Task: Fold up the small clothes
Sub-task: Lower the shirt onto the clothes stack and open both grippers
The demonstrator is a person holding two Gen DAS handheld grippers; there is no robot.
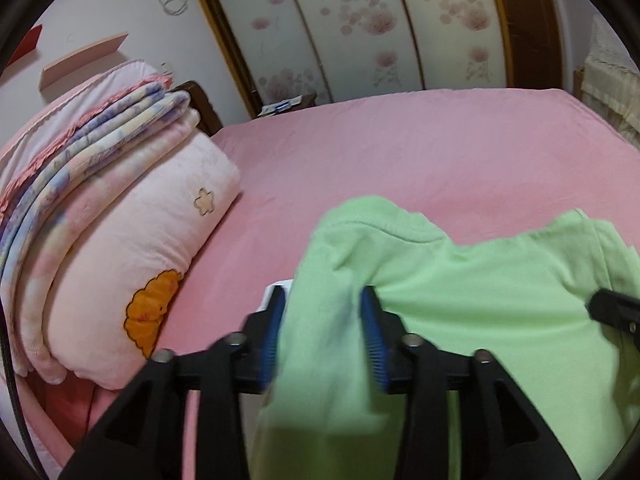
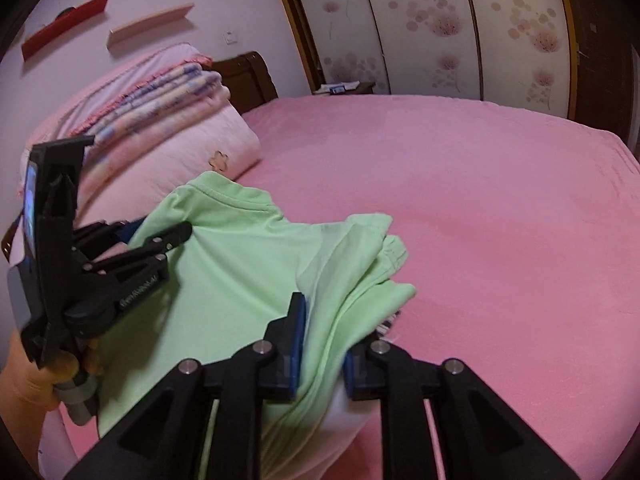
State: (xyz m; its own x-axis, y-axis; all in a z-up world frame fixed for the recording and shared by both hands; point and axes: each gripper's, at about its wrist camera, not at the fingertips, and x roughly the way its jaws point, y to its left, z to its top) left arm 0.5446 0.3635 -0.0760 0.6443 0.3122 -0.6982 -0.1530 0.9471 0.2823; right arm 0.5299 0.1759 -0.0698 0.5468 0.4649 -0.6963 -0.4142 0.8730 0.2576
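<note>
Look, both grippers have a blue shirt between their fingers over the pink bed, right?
Not quite: the shirt is light green, not blue, as the right wrist view shows. It does lie between the fingers of the left gripper and the right gripper, over the pink bed.

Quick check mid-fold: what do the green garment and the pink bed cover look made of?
Green garment: looks like thin matte cotton jersey; it drapes in soft folds and shows a stitched hem. Pink bed cover: looks like a fleecy or brushed fabric, matte, with a faint nap and hardly any creases. Neither fibre can be confirmed by sight.
</note>
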